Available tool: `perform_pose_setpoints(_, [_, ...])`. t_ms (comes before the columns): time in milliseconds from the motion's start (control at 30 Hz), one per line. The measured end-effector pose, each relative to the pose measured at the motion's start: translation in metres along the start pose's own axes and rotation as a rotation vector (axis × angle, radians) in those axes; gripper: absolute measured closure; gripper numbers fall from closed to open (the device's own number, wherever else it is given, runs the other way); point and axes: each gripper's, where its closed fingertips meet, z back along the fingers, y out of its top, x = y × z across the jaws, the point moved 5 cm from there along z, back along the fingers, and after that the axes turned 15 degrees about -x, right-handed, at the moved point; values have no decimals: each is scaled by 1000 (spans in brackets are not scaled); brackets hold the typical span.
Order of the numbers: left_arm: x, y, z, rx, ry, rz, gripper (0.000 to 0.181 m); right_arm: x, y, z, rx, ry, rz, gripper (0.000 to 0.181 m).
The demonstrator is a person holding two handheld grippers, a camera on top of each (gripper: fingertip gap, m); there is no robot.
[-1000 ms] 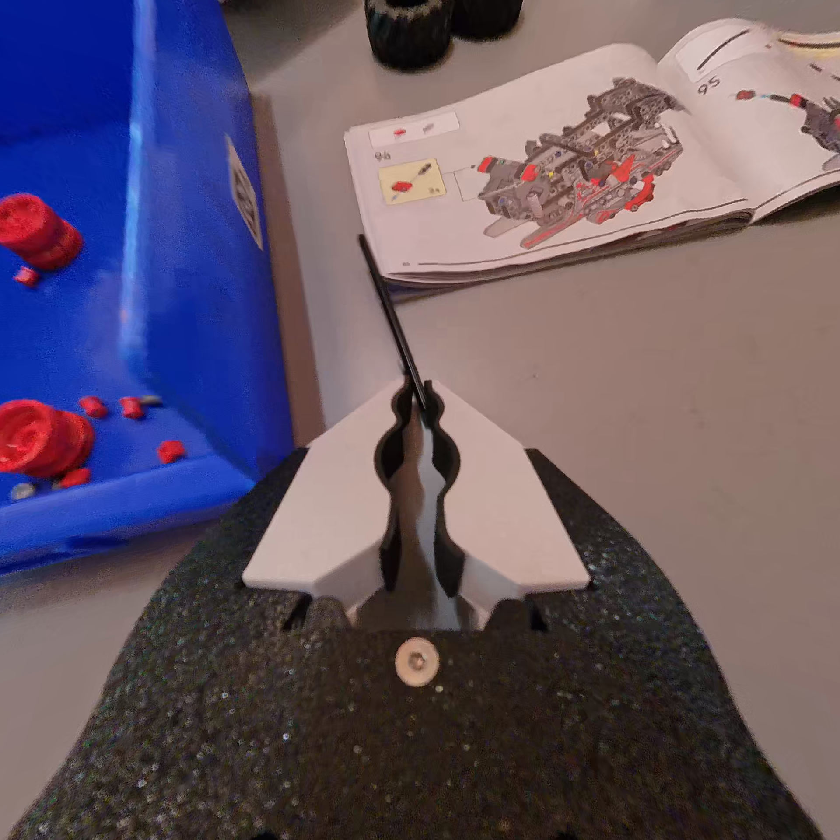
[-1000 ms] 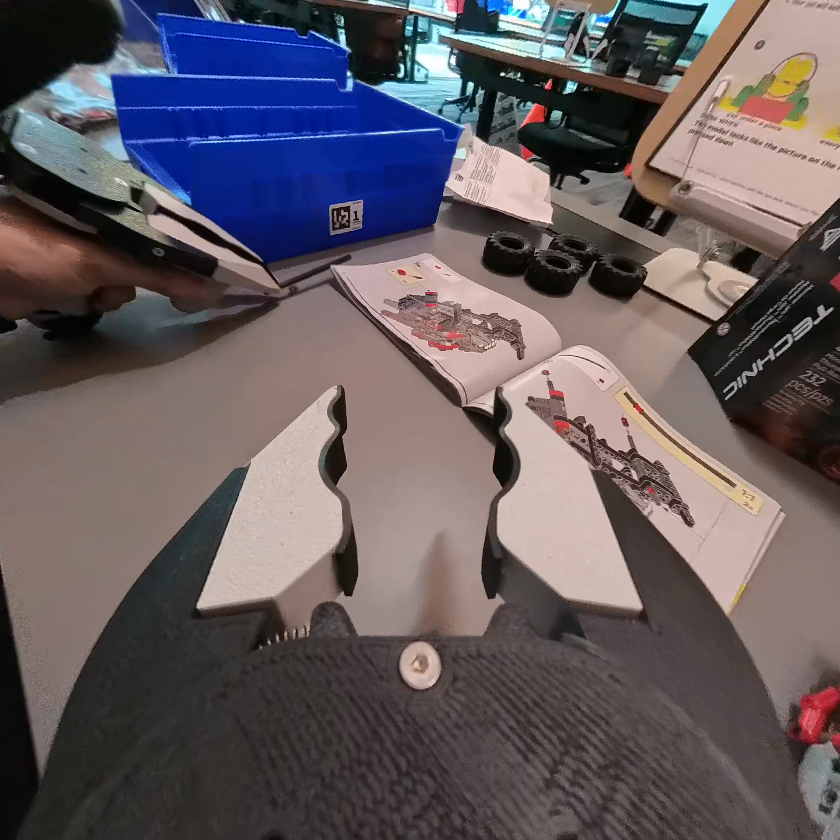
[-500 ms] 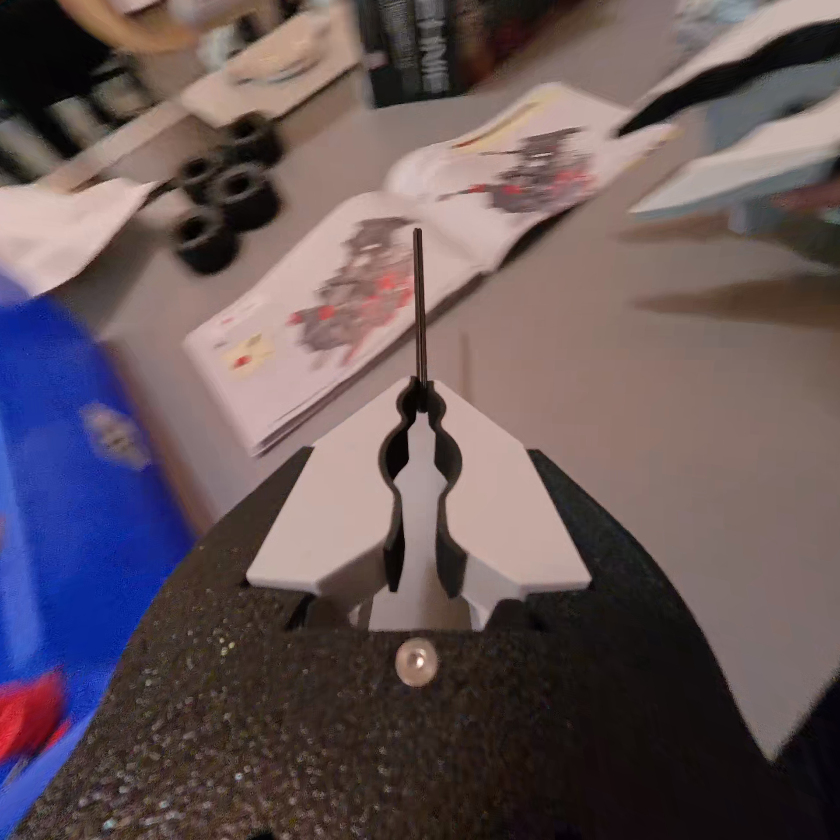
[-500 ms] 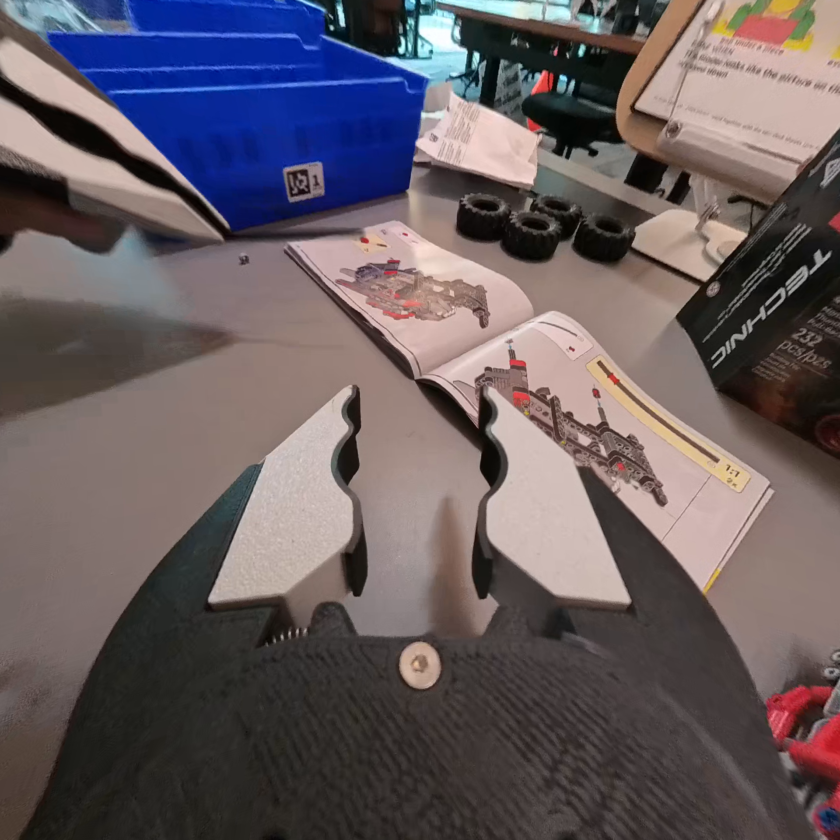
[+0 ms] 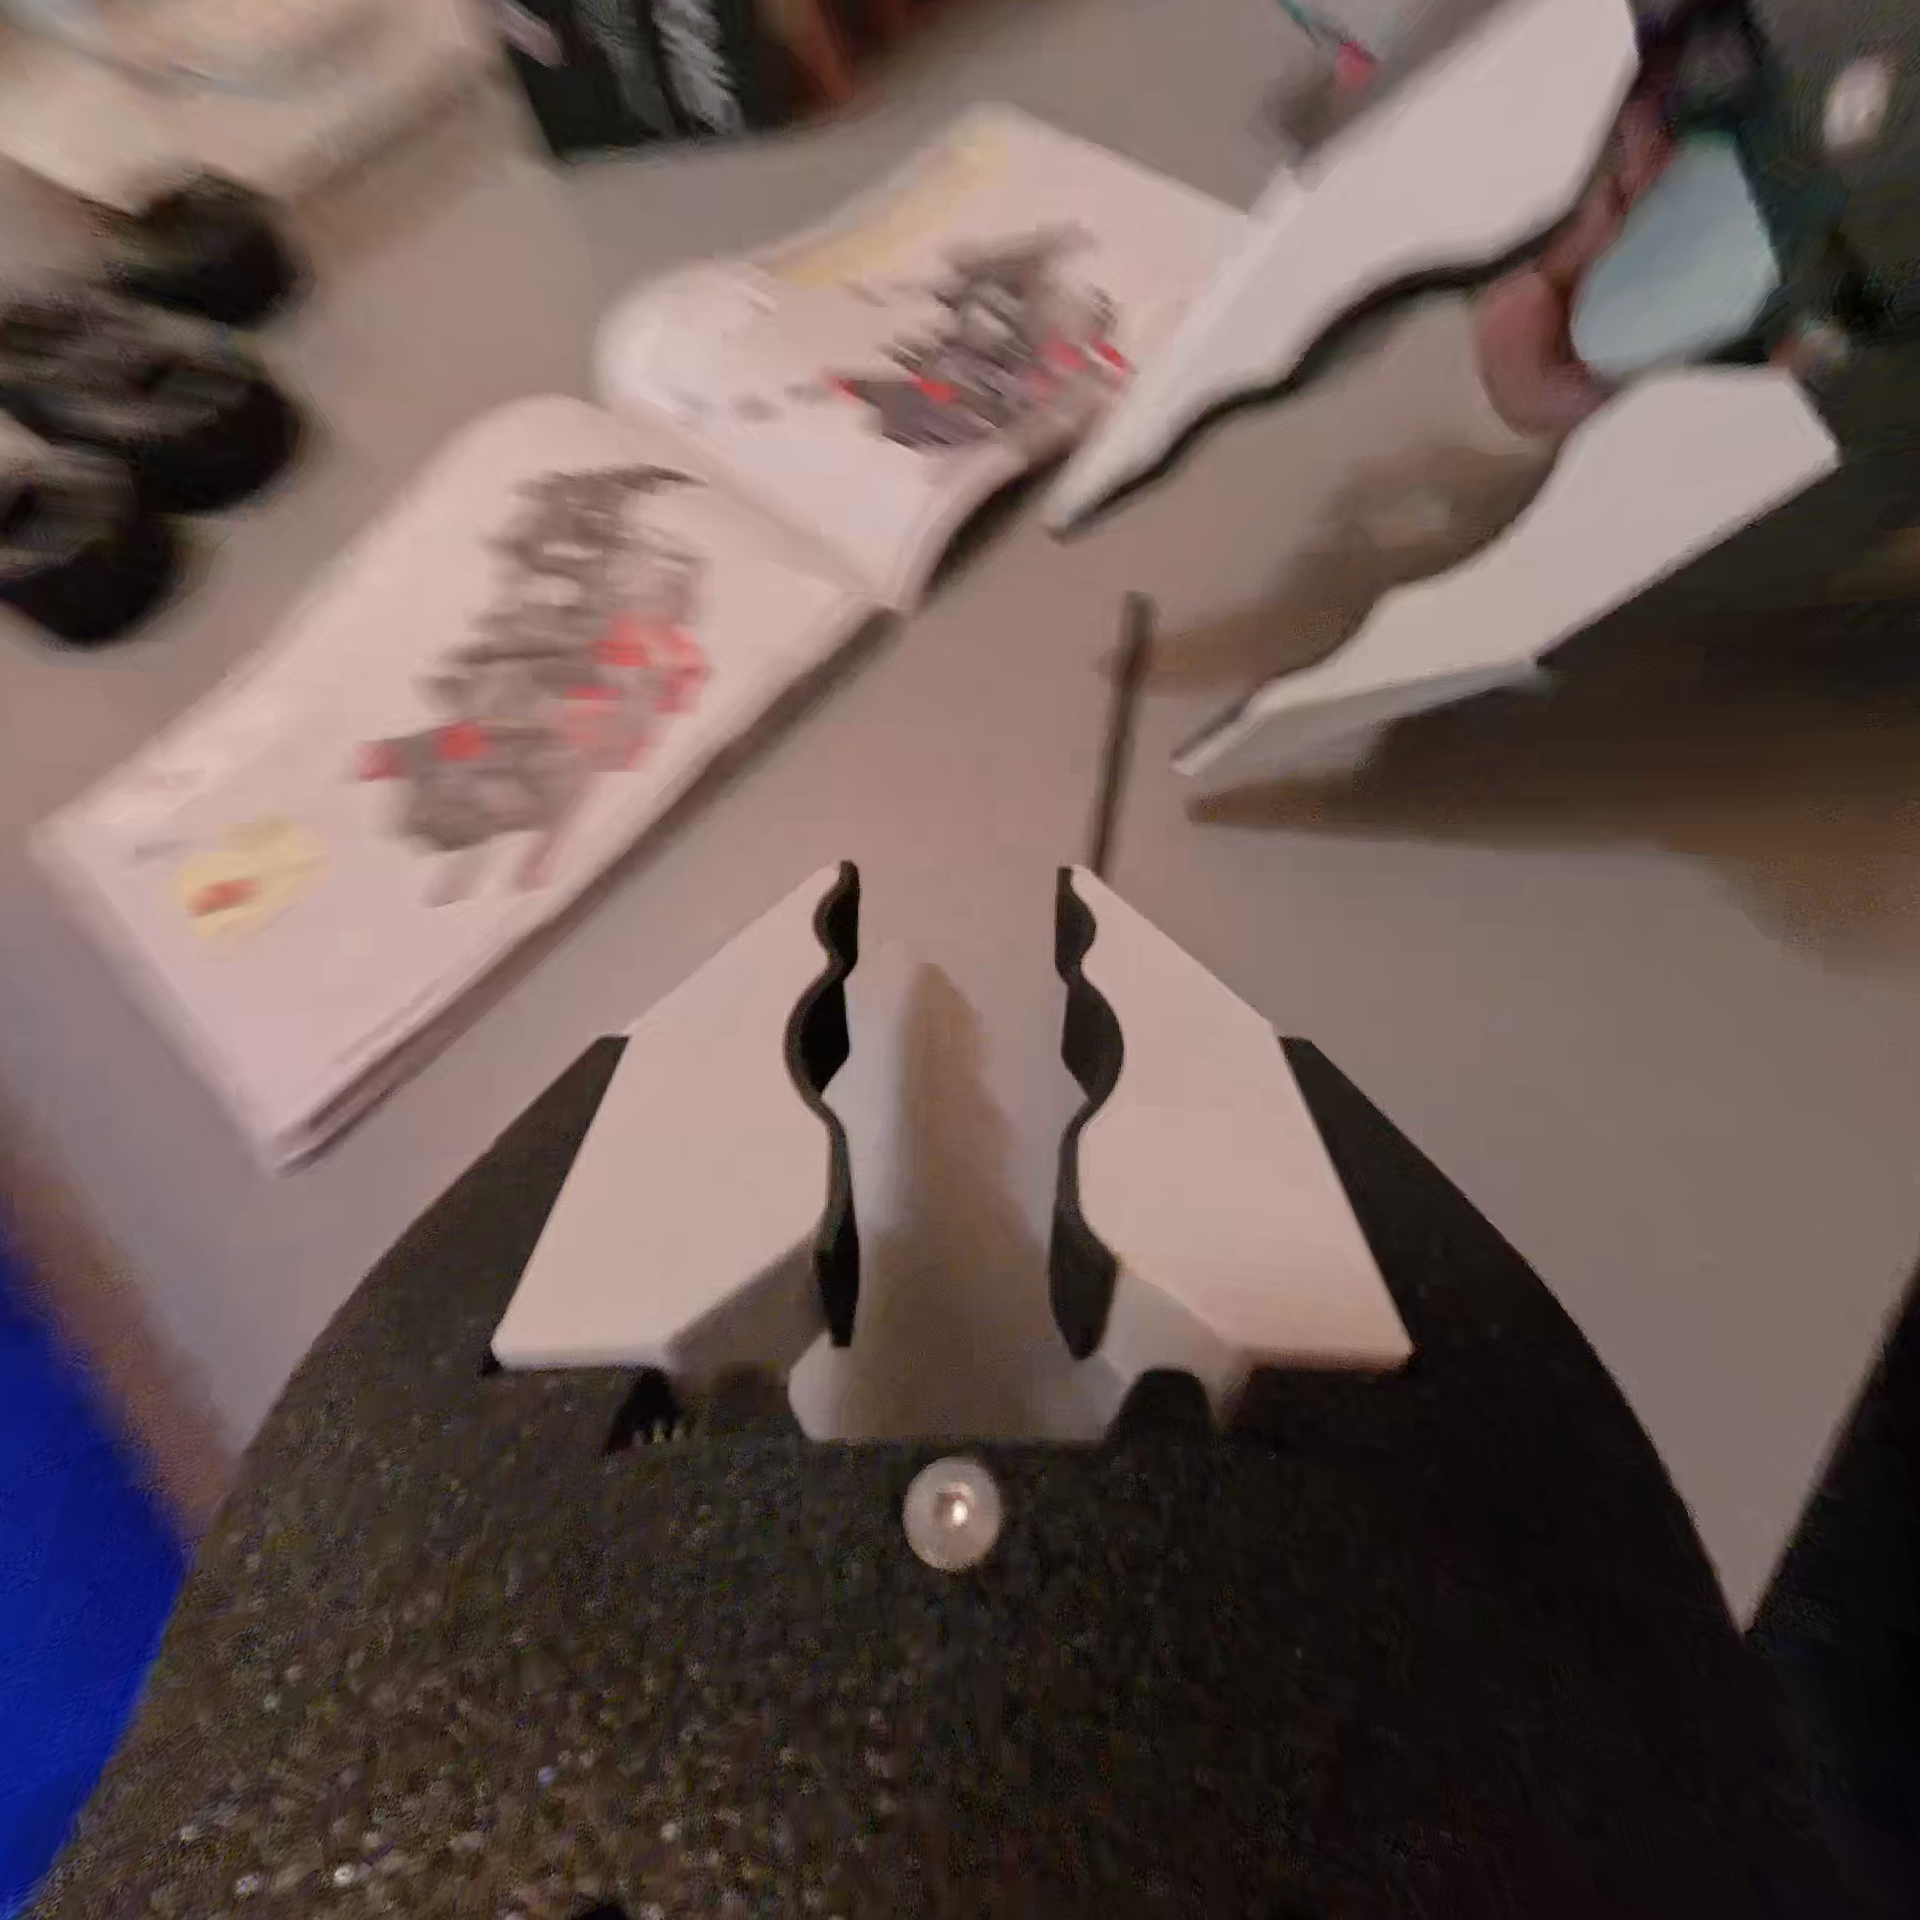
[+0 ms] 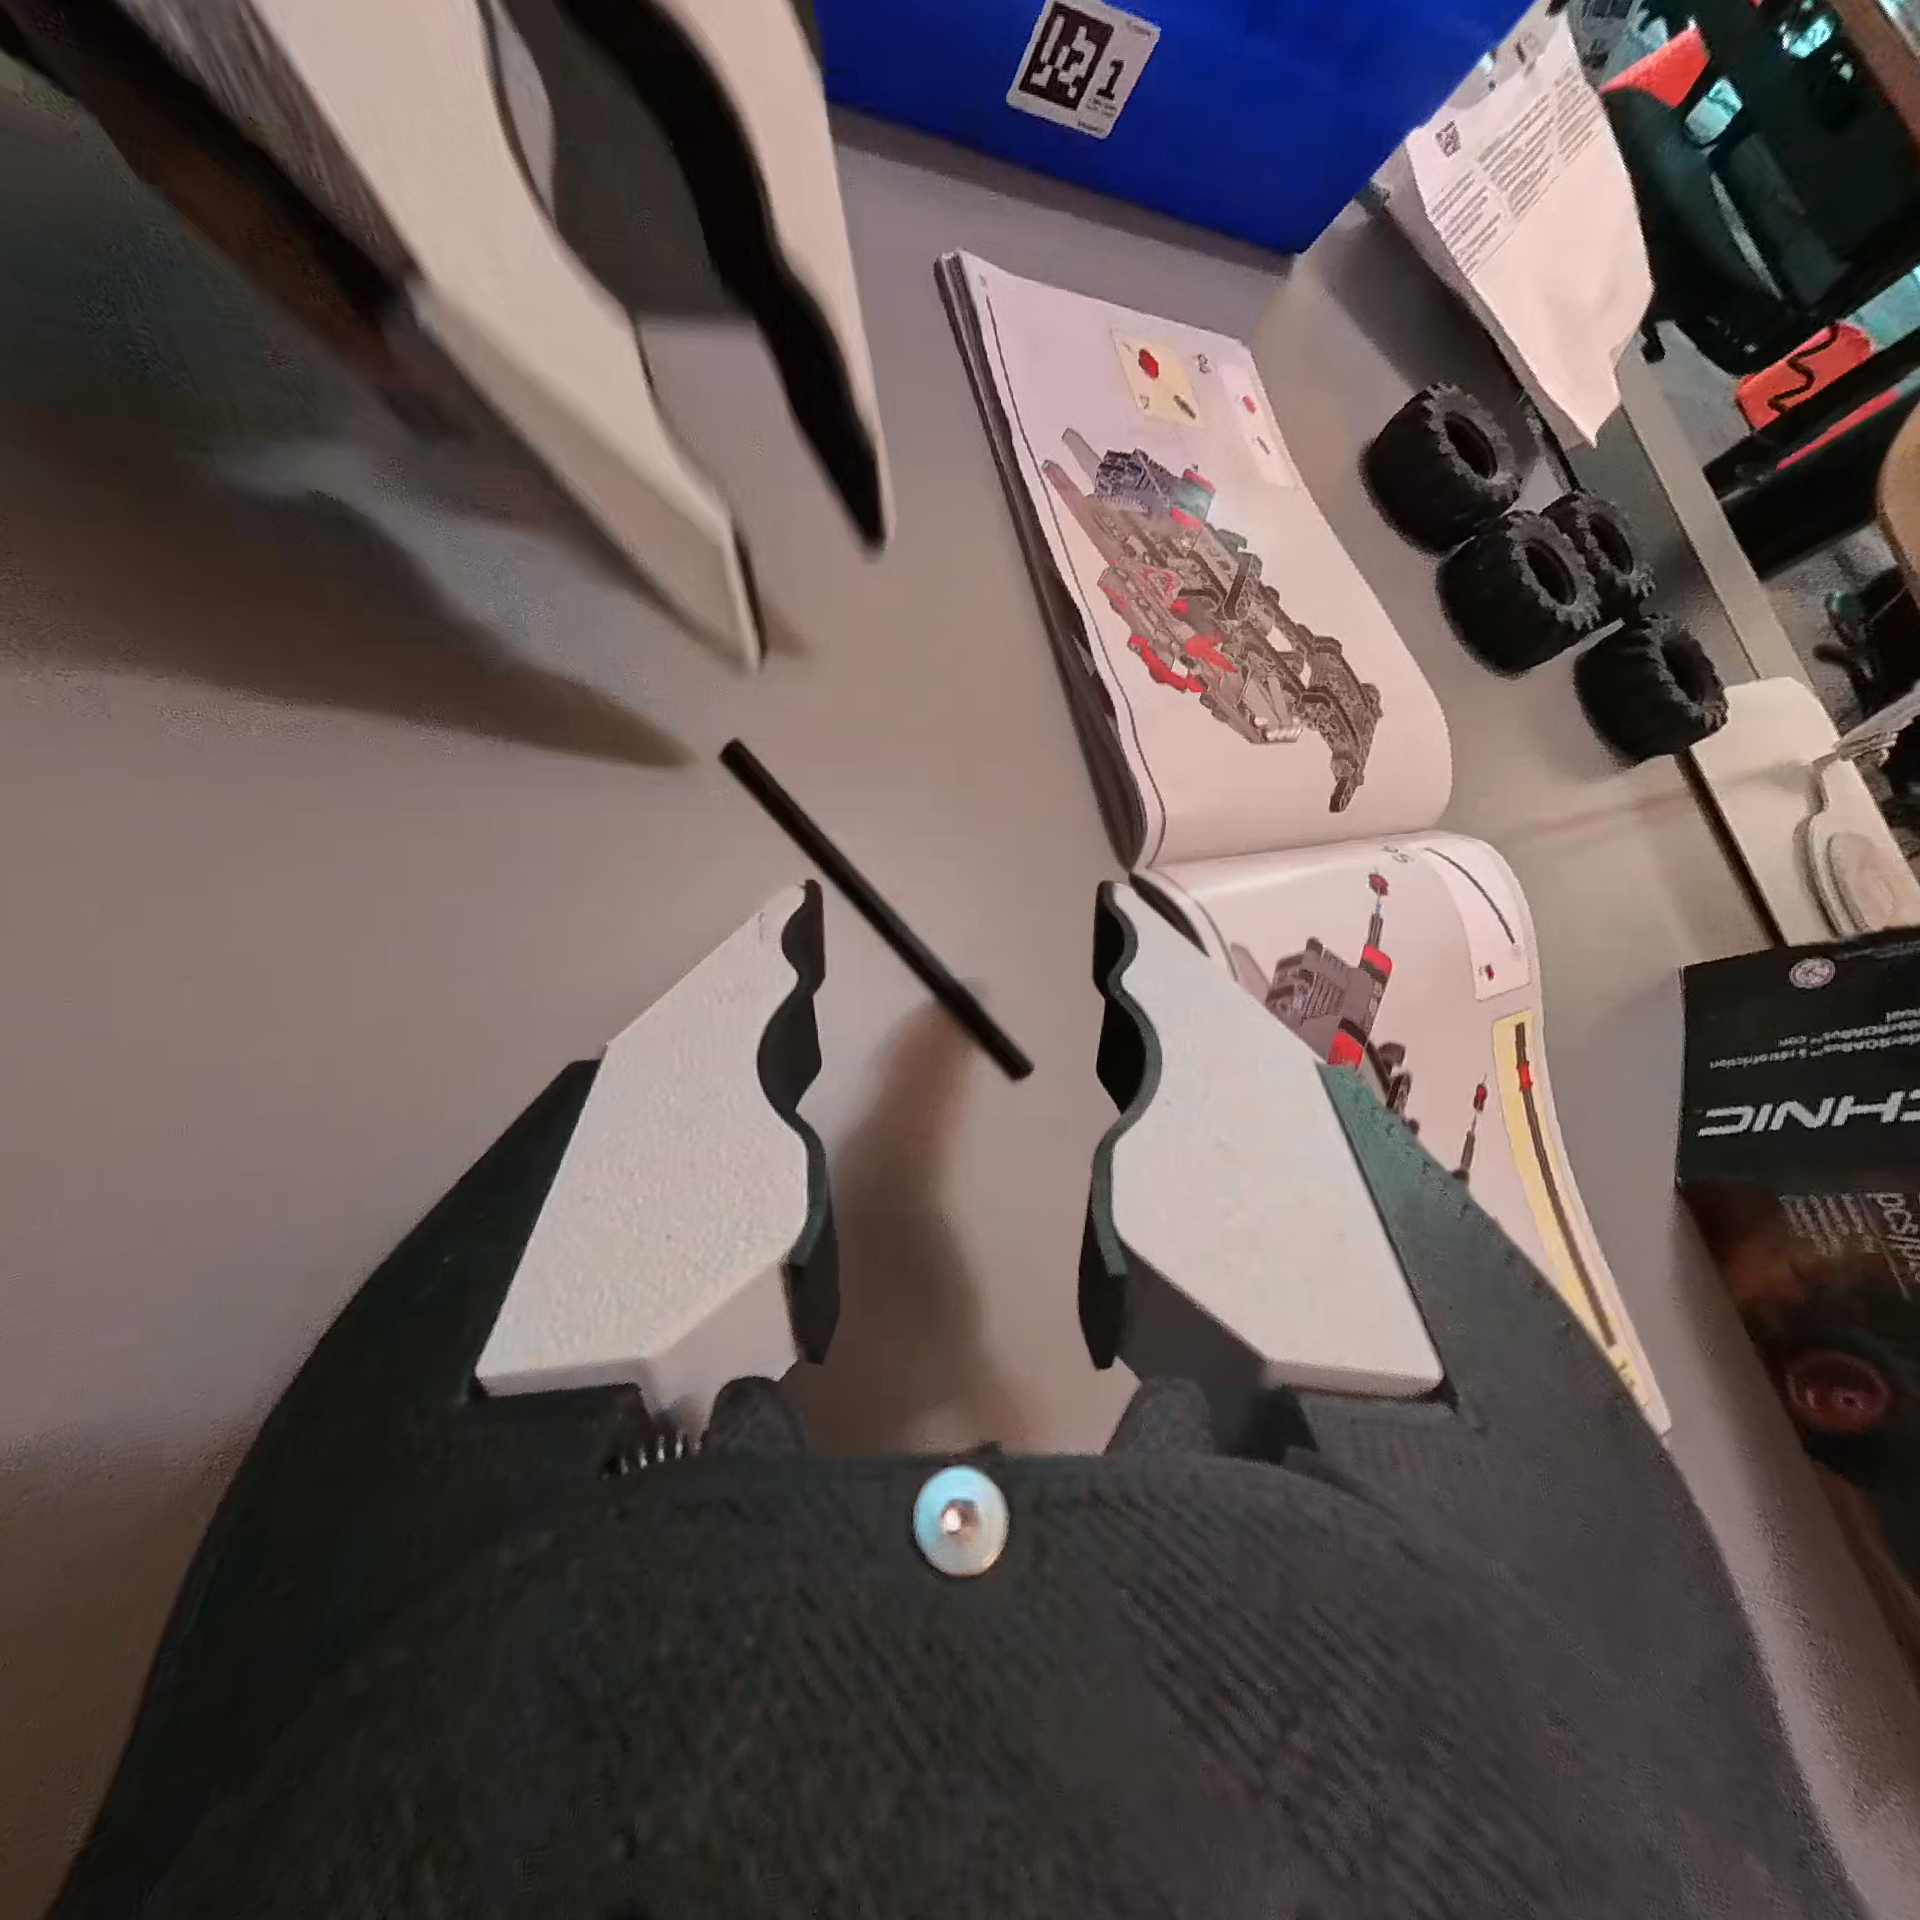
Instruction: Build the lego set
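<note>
Both grippers are gaping empty: the thin black rod (image 6: pixel 873 906) is lying on the table at twelve o'clock of the right gripper (image 6: pixel 958 904), opposite the left gripper (image 5: pixel 956 883), likely rolling away if nudged.

Grey matte tabletop (image 6: pixel 312 987) fills most of right wrist view, lit from above, soft shadows at 9 o'clock. Table edge (image 6: pixel 1704 665) runs along 3 o'clock. Beyond it, at 2 o'clock, black office chair (image 6: pixel 1756 177) with orange-red patches, darker room behind. Left wrist view blurred: same grey tabletop (image 5: pixel 1455 1091), warm dim light.
</note>
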Motion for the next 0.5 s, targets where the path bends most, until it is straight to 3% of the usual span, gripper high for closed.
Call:
perform_pose_setpoints(100, [-55, -22, 61, 125, 387, 207, 148, 6, 15, -4, 20, -26, -20, 131])
perform_pose_setpoints(167, [-79, -49, 89, 141, 536, 282, 143, 7, 25, -8, 34, -6, -39, 132])
perform_pose_setpoints(233, [-85, -65, 97, 186, 517, 253, 159, 9, 35, -12, 40, 16, -62, 132])
perform_pose_setpoints(333, [-79, -64, 111, 354, 442, 214, 157, 11, 57, -20, 57, 39, -68, 132])
perform_pose_setpoints(400, [-79, -64, 142, 506, 465, 147, 178, 13, 68, -24, 30, 22, -36, 132])
perform_pose_setpoints(500, [-125, -85, 165, 292, 442, -27, 177, 15, 74, -26, -3, -4, 35, 130])
